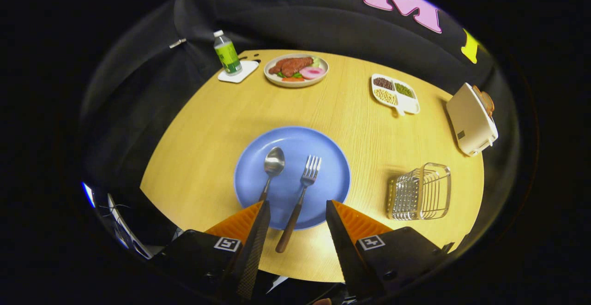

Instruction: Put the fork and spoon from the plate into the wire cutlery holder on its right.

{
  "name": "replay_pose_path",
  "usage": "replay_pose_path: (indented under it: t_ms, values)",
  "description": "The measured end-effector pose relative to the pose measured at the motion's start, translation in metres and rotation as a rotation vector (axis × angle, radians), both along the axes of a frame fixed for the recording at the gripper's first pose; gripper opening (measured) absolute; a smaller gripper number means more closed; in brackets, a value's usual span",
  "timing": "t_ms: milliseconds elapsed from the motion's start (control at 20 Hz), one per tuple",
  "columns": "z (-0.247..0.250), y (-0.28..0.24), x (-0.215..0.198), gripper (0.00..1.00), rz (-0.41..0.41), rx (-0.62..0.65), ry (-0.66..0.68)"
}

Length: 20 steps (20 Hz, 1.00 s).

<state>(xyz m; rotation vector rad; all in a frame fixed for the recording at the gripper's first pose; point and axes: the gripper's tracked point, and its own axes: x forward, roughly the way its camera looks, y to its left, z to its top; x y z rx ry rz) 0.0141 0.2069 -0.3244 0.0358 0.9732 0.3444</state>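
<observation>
Overhead, the gripper (295,209) is hovering with fingers spread wide, holding nothing.
Fork (301,197) and spoon (271,169) are lying on the blue plate (332,157) between them; the wire cutlery holder (422,191) is standing right of it.

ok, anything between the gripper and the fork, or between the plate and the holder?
Nothing visible. The gripper is open, the fork handle lying between its fingers, with the spoon beside it on the plate. Bare table separates plate and holder.
</observation>
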Motion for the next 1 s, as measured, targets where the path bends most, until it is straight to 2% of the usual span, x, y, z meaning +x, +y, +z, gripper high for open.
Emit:
replay_pose_path:
  t_ms: [200, 350, 450, 600, 650, 750, 1000]
  values:
    - [-0.044, 0.012, 0.005, 0.77, -0.024, -0.024, 0.095]
    - [-0.066, 0.013, 0.01, 0.77, -0.047, -0.056, 0.117]
    - [-0.079, 0.012, 0.012, 0.56, -0.071, -0.075, 0.143]
    - [-0.077, 0.008, 0.016, 0.34, -0.084, -0.076, 0.147]
    - [-0.078, 0.01, 0.013, 0.13, -0.07, -0.063, 0.157]
    - [-0.071, 0.014, 0.014, 0.08, -0.041, -0.024, 0.134]
    - [-0.04, 0.001, 0.018, 0.09, -0.04, 0.033, 0.077]
